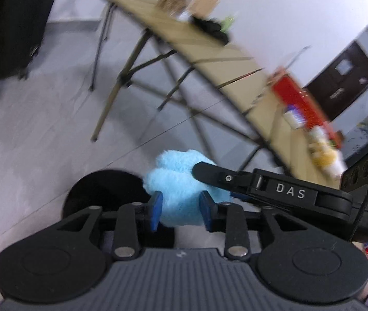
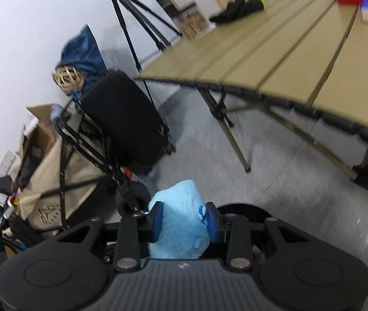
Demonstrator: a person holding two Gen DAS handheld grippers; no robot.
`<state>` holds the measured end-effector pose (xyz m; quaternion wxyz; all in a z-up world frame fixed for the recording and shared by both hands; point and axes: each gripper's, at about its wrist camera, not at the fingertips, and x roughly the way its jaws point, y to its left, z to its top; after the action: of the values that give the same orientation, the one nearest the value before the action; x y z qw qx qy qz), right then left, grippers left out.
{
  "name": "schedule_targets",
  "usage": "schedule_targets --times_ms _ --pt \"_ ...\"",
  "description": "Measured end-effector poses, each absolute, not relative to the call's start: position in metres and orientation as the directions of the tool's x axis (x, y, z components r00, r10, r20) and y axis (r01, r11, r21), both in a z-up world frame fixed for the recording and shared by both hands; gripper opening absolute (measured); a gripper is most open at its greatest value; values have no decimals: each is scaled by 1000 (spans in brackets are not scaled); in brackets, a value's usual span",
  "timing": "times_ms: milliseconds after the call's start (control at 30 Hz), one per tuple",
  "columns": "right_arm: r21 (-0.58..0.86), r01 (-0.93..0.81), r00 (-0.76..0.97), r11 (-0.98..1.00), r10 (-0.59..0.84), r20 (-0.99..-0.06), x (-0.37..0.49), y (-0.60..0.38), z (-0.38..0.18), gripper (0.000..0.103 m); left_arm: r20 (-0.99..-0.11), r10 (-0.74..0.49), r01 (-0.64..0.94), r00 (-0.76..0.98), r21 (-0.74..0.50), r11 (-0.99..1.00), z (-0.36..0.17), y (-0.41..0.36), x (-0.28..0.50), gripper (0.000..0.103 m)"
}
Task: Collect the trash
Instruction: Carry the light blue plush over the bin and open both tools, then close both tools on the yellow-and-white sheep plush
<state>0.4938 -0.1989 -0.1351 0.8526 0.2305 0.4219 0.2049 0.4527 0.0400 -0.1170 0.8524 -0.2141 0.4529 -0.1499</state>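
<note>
A fluffy light-blue plush item (image 1: 181,184) is held above the floor by both grippers. My left gripper (image 1: 181,211) is shut on its near end, blue pads pressed into the fur. My right gripper (image 2: 185,220) is shut on the same plush (image 2: 180,215); its black finger (image 1: 209,173) shows in the left wrist view pressing the plush from the right. A round black bin (image 1: 106,194) stands on the floor just left of and below the plush; its rim (image 2: 243,208) also shows behind the right gripper.
A tan slatted folding table (image 1: 209,51) holds a red box (image 1: 297,101), a cardboard box (image 1: 204,0), dark cloth and cups. A tripod (image 2: 132,26), black suitcase (image 2: 127,119) and beige folding cart (image 2: 62,165) stand by the wall. The floor is grey tile.
</note>
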Motion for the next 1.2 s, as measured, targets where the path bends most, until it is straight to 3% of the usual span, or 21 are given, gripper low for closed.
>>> schedule_targets --times_ms 33,100,200,533,867,1000,1200 --pt "568 -152 545 809 548 -635 499 -197 -146 39 -754 -398 2 523 -466 885 -125 41 459 60" --pt "550 -111 507 828 523 -685 514 -194 -173 48 -821 -281 -78 497 -365 928 -138 43 468 62" --pt "443 -91 467 892 431 -772 525 -192 -201 50 -840 -159 -124 518 -258 958 -141 46 474 79" --pt "314 -165 434 935 355 -828 516 -186 -208 53 -836 -131 -107 532 -220 970 -137 25 485 84" --pt "303 -178 454 936 351 -819 506 -186 -200 56 -822 -120 -121 556 -223 967 -131 29 482 85" --pt "297 -209 495 932 363 -790 485 -187 -172 56 -793 -94 -123 602 -209 970 -112 30 467 85" --pt "288 -275 612 917 398 -683 438 -203 -101 58 -671 -120 -13 732 -190 982 -52 9 430 89"
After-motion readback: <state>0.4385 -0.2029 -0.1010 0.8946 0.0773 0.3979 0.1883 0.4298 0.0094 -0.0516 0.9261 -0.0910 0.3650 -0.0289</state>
